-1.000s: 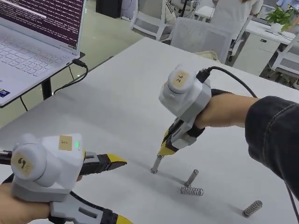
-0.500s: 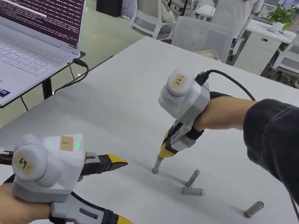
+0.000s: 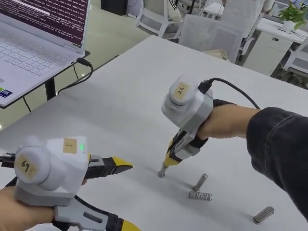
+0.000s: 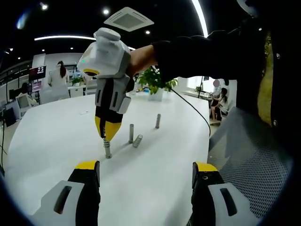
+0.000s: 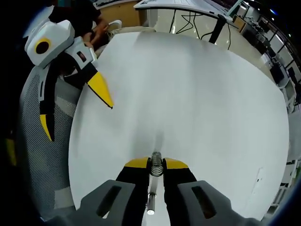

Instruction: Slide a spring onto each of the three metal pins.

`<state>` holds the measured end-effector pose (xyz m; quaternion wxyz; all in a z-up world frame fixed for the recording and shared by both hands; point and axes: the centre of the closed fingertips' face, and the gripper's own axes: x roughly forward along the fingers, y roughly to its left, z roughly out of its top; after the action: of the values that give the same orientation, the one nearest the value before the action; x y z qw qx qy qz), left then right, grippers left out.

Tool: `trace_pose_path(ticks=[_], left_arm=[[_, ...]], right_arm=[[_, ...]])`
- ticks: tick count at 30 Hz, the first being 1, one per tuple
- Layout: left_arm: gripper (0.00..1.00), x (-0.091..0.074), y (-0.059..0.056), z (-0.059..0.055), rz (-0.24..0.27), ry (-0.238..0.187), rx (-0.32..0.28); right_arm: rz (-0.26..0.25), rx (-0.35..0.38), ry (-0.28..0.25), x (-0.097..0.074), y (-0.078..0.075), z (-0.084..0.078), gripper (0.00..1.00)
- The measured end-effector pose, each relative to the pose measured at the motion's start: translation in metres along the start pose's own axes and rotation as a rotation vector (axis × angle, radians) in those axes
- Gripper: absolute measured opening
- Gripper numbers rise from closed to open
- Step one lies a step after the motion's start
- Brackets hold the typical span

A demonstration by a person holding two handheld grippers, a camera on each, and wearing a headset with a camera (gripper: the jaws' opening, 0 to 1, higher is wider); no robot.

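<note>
Yellow-tipped and spread wide, my left hand-held gripper [image 4: 146, 168] hangs nearest me above the bench [image 3: 125, 96], holding nothing. To my right, close in, lies a coiled piece [image 3: 263, 214]; I cannot tell whether it is a bare spring or a pin already sleeved. Beyond it a loose spring [image 3: 199, 196] lies on its side, just beside a second pin [image 3: 200, 182] that stands bare. Further on, my right hand-held gripper [image 3: 168, 160] points down, its jaws pinching a spring [image 5: 156, 165] right over the top of an upright pin [image 3: 162, 171], which looks partly entered.

I judge the spring light and soft: squeezed hard it would buckle or flick away, so I hold it gently across the middle coils with the lower end free to take the pin. The pin is stiff and thin, and I cannot see what holds it up, so a sideways push could tip it. I want to press straight down along its axis. A laptop [image 3: 29, 43] sits farthest off, to the left.
</note>
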<state>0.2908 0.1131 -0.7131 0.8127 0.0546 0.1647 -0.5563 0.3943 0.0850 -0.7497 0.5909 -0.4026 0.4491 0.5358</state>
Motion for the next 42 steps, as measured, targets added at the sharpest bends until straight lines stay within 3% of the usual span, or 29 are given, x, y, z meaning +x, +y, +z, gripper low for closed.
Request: trace_pose_path(ticks=[23,42], left_arm=[[0.77,0.000,0.004,-0.004,0.009,0.013,0.000],[0.76,0.001,0.000,-0.004,0.001,0.018,-0.001]], right_arm=[[-0.003,0.012,0.014,0.019,-0.003,-0.004,0.08],[-0.002,0.033,0.017,0.027,-0.003,-0.010,0.08]])
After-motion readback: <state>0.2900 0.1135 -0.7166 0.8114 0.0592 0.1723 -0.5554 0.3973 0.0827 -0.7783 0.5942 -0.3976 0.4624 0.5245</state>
